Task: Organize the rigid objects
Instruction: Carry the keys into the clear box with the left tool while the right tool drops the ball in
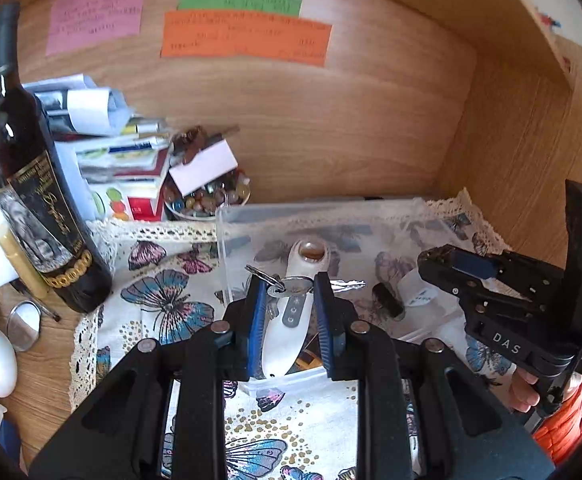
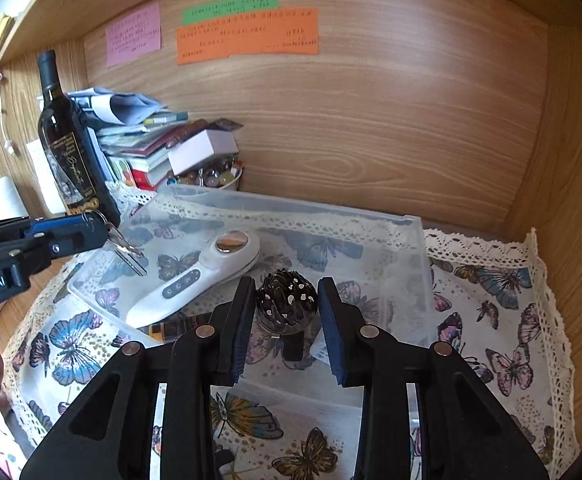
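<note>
Butterfly-printed cloth with a lace edge (image 2: 503,364) covers the desk nearest the cameras, and on it sits a clear plastic bin (image 2: 415,240) that looks to be where the rigid things are gathered. Left gripper (image 1: 289,284) is clamped on a key on its ring (image 1: 291,283), the blade sticking out sideways past the right pad toward the other tool; in the right wrist view that key (image 2: 129,256) hangs over the bin's near-left corner. Right gripper (image 2: 287,304) is closed on a dark, ridged, roundish object with pale specks (image 2: 287,300), held above the bin's front middle. Both loads therefore lie over the bin already, so I judge the coming move is a short lowering and release, and neither hand has far to go. Directly under and ahead of the key lies a white handheld device (image 1: 295,304), its long axis running from the near edge away toward the back wall, and it takes up much of the floor there; a small dark cylinder (image 1: 389,300) and a pale cube (image 1: 417,294) lie to its right. Farther back stand a bowl of coloured stones (image 1: 207,200), a stack of papers and books (image 1: 123,152) and a wine bottle (image 1: 39,216). Coloured notes (image 1: 247,34) are stuck on the wooden wall behind.
</note>
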Motion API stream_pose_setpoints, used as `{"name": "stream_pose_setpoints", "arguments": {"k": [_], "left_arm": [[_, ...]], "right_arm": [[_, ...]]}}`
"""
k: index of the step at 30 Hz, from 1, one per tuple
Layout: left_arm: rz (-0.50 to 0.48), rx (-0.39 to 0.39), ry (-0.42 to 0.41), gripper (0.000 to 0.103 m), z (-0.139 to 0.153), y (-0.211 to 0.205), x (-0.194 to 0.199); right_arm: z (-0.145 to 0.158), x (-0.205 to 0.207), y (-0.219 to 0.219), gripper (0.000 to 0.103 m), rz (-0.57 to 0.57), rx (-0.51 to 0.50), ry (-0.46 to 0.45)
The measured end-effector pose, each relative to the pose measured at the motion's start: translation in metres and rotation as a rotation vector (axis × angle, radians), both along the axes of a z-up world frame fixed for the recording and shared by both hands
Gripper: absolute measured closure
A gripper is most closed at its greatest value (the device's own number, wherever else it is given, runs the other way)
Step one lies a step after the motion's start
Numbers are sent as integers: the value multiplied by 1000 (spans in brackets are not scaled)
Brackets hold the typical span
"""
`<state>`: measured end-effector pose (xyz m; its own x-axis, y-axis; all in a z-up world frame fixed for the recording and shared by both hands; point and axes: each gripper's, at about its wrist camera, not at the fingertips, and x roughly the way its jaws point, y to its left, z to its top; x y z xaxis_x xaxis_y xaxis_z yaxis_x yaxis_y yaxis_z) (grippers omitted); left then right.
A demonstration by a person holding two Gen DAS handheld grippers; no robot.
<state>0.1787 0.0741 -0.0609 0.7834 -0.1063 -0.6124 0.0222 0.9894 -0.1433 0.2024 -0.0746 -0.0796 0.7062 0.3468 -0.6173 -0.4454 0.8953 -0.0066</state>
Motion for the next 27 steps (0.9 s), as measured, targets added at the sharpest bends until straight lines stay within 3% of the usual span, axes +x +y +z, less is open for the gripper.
{"name": "stream_pose_setpoints", "arguments": {"k": [6, 7, 8, 9, 20, 27], "left_arm": [[-3, 21, 52, 80, -19, -1, 10], [-5, 17, 60, 82, -21, 0, 12], [-9, 15, 70, 97, -23, 0, 14], [-11, 9, 79, 97, -24, 1, 16], [5, 15, 66, 96, -20, 2, 9], [21, 40, 19, 86, -3, -3, -10]], "right_arm": [[-13, 10, 5, 73, 8, -15, 39], [-14, 12, 6, 73, 9, -18, 45], [-16, 13, 6, 73, 11, -21, 52], [-18, 14, 8, 73, 12, -24, 58], [-21, 17, 11, 73, 25, -26, 80], [-6, -1, 7, 65, 30, -9, 35]]}}
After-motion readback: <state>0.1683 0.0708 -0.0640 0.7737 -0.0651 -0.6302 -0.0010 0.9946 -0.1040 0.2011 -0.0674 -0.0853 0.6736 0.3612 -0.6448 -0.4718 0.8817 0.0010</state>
